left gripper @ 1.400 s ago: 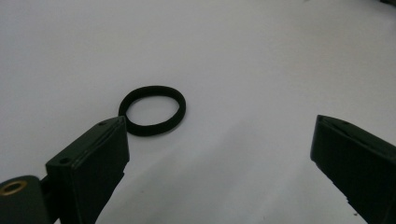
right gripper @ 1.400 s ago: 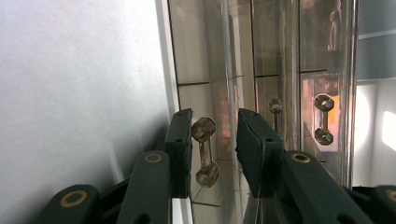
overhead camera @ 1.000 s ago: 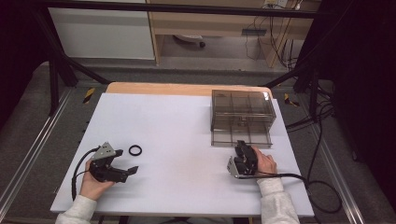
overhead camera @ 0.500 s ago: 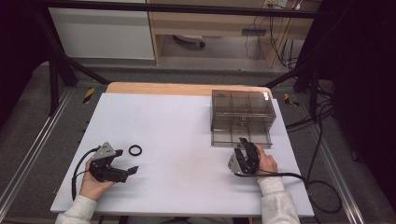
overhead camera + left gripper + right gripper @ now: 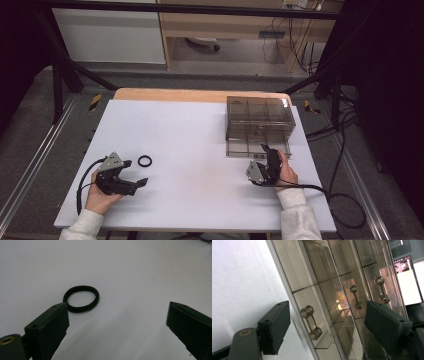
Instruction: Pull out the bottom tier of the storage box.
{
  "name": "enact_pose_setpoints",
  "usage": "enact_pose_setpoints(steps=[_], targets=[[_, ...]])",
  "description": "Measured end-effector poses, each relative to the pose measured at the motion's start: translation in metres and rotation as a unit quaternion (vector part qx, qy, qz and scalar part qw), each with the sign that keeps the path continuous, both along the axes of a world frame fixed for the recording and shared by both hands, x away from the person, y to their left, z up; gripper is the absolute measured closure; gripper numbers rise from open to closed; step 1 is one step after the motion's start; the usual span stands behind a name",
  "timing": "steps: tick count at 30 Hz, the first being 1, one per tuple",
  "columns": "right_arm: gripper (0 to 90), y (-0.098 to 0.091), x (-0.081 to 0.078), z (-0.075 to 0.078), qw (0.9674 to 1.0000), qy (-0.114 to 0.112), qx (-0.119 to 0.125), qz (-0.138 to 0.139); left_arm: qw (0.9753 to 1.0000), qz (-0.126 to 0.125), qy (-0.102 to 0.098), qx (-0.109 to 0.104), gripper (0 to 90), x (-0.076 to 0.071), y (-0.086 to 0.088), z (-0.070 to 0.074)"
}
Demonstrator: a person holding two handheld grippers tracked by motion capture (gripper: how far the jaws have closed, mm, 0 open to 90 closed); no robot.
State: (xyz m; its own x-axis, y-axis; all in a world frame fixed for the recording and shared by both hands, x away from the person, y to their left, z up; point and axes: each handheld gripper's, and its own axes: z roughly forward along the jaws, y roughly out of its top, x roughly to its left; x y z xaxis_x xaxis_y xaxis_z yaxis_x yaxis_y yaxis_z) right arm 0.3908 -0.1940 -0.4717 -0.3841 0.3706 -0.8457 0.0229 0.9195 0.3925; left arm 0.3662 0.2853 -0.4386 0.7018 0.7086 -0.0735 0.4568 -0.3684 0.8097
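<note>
Right gripper view gives us the smoky clear drawer cabinet (image 5: pixel 332 290) on the white surface (image 5: pixel 239 277), the lowest drawer handle (image 5: pixel 311 322) between our right claw's (image 5: pixel 327 327) jaws, which have just been opening and grip nothing. Well left of the cabinet, our left claw (image 5: pixel 117 325) gapes wide and empty just short of a black ring (image 5: pixel 81 298).
</note>
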Motion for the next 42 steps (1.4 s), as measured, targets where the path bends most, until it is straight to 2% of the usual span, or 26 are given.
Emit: enact_pose_setpoints(steps=[9,13,20,22,26,30,36,42], targets=[[15.6,-0.001,0.001,0.005,0.9981,0.031,0.052,-0.009,1.0000,0.000,0.000,0.000,4.5,0.000,0.000,0.000],[13.0,-0.002,0.002,0.007,0.9971,0.039,0.065,-0.009,1.0000,0.000,0.000,0.000,4.4,0.000,0.000,0.000],[8.7,-0.003,0.001,0.011,0.9937,0.054,0.097,-0.017,1.0000,0.000,0.000,0.000,4.5,0.000,0.000,0.000],[8.4,-0.004,0.001,0.013,0.9920,0.053,0.113,-0.021,1.0000,0.000,0.000,-0.001,4.4,0.000,0.000,0.000],[7.0,-0.004,0.001,0.015,0.9890,0.065,0.130,-0.024,1.0000,0.000,0.000,-0.001,4.4,0.000,0.000,0.000],[6.2,-0.004,0.001,0.017,0.9847,0.082,0.151,-0.028,1.0000,0.000,0.000,-0.001,4.4,0.000,0.001,0.000],[6.0,-0.006,0.001,0.023,0.9743,0.104,0.197,-0.034,1.0000,0.001,0.000,-0.002,4.4,0.000,0.001,0.000],[3.9,-0.007,0.002,0.028,0.9615,0.135,0.236,-0.042,1.0000,0.001,0.001,-0.003,4.4,0.000,0.001,0.000]])
